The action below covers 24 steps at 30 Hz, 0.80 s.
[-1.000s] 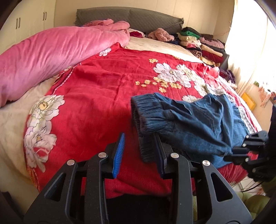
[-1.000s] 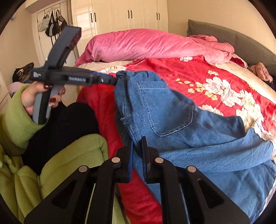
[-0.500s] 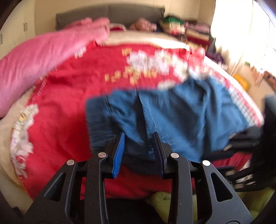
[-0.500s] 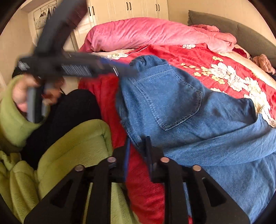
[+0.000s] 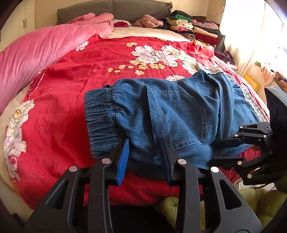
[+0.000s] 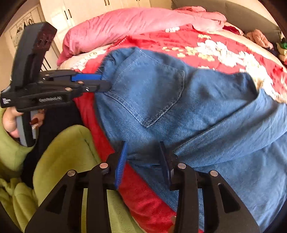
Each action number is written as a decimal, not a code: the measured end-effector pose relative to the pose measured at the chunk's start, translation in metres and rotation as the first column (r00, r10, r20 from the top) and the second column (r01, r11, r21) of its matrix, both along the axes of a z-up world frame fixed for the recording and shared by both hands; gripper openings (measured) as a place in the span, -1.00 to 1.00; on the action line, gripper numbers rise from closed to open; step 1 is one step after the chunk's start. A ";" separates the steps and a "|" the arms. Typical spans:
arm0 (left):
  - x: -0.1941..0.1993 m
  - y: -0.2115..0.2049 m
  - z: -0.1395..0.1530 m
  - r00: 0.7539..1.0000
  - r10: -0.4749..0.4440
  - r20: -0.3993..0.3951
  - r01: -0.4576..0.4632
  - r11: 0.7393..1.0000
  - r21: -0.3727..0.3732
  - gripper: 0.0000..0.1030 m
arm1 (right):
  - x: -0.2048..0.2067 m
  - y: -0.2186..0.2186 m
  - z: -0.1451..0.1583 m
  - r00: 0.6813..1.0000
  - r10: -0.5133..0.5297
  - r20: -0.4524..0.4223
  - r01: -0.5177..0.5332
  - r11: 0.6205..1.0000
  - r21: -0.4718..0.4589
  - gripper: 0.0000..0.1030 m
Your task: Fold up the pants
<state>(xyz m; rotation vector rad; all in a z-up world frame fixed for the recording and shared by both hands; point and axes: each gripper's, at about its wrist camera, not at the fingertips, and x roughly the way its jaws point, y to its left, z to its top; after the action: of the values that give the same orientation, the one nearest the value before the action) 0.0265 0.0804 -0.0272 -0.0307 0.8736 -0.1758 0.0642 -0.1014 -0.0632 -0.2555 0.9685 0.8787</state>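
Blue denim pants (image 5: 179, 111) lie across the near side of a red floral bedspread (image 5: 71, 80), gathered elastic waistband to the left and a back pocket facing up. My left gripper (image 5: 145, 139) is at the near edge beside the waistband. Its jaws stand apart with denim between them, not pinched. In the right wrist view, the left gripper (image 6: 105, 81) meets the pants (image 6: 179, 107) at their far-left edge. My right gripper (image 6: 143, 143) has its jaws opening over a loose denim fold. The left wrist view shows the right gripper (image 5: 213, 152) at the pants' right near edge.
A rolled pink duvet (image 5: 35, 53) runs along the bed's left side. Stacked folded clothes (image 5: 190, 26) sit by the grey headboard (image 5: 125, 9). A person's green sleeve (image 6: 59, 152) and hand (image 6: 9, 121) are close to the bed's near edge. White wardrobes (image 6: 75, 10) stand behind.
My left gripper slid right along the pants, so the waistband now lies left of it. My right gripper sank a little and its shut jaws parted, letting go of the denim edge.
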 end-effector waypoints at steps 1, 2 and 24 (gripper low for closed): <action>-0.001 0.000 0.001 1.000 0.000 0.002 0.000 1.000 0.000 -0.50 | 0.000 -0.001 0.002 1.000 -0.001 -0.002 0.001 1.000 0.008 -0.34; -0.002 0.000 0.002 1.000 0.003 0.004 -0.003 1.000 -0.002 -0.50 | 0.000 -0.003 0.005 1.000 -0.002 -0.002 0.002 1.000 0.018 -0.34; -0.023 -0.031 0.055 0.993 -0.014 0.120 0.015 1.000 -0.014 0.55 | 0.018 -0.087 0.079 0.946 -0.278 0.167 0.254 0.955 0.151 0.48</action>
<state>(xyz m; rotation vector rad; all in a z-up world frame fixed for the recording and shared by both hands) 0.0038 0.0489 0.0275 -0.0272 0.7532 -0.1957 0.0818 -0.1884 0.0158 -0.0909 0.7479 0.6515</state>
